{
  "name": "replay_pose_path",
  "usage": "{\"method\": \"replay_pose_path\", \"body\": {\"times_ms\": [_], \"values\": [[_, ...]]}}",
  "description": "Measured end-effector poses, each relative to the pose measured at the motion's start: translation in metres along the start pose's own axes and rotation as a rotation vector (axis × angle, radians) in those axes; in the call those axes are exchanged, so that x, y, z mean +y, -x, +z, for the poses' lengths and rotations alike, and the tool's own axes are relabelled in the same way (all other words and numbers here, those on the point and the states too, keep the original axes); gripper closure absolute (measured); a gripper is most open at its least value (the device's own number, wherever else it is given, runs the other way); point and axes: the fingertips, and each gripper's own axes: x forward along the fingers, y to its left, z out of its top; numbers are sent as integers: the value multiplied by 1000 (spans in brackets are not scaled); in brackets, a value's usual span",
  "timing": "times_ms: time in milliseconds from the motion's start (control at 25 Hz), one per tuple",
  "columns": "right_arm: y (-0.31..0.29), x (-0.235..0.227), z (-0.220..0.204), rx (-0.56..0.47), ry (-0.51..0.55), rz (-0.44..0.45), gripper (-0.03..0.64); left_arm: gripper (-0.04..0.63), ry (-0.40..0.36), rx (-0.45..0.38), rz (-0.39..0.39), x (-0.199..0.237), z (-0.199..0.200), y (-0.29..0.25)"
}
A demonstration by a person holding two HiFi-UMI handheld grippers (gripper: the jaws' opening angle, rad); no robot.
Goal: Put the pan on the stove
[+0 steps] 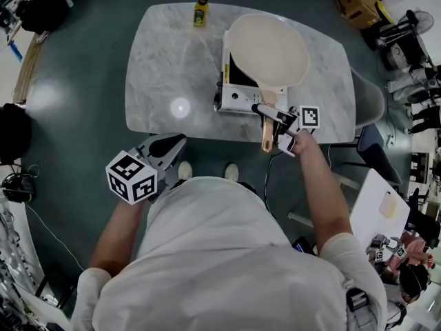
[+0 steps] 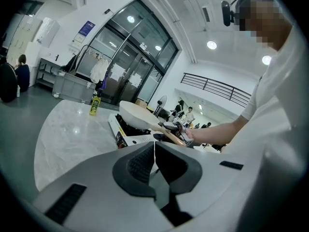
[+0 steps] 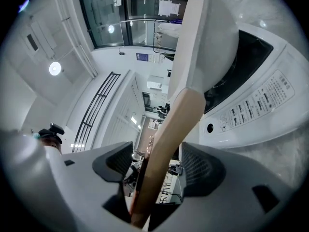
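The grey left gripper (image 1: 178, 142) with its black-and-white marker cube points slightly downward, well left of the pale wooden pan handle (image 3: 169, 144), fingers (image 2: 140, 166) together and empty. The outstretched right arm's gripper (image 1: 263, 111) is level, fingers (image 3: 200, 166) spread astride that handle, unclamped.

The marble tabletop (image 1: 172, 54) is gleaming, polished smooth. The pan (image 1: 269, 47) is showing a matt cream coating, its handle (image 1: 266, 142) smooth wood; the stove (image 1: 238, 101) is shining in glossy white plastic.

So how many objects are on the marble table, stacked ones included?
3: a yellow bottle at the far edge, the stove near the front edge, and the pan on the stove.
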Motion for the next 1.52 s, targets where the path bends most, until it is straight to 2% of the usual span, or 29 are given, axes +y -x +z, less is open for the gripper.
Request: {"method": "replay_pose_path", "body": {"times_ms": [200, 560, 880, 1040, 1120, 1280, 1400, 1520], "values": [[14, 4, -3, -39, -12, -8, 255, 575, -9, 23, -31, -3, -2, -3], [56, 8, -16, -175, -9, -51, 229, 575, -44, 78, -119, -10, -9, -9], [113, 22, -57, -369, -6, -125, 229, 575, -60, 146, -247, -21, -25, -24], [135, 38, -77, -440, 7, -124, 236, 575, -74, 180, -311, -33, -35, -43], [141, 43, -87, -462, 25, -129, 265, 575, -81, 196, -336, -44, -39, -52], [151, 49, -115, -468, 85, -189, 394, 574, -102, 215, -371, -78, -49, -62], [155, 56, -137, -462, 134, -230, 506, 574, -109, 228, -363, -98, -59, -67], [157, 63, -164, -401, 173, -275, 593, 574, -107, 227, -347, -125, -65, -73]]}}
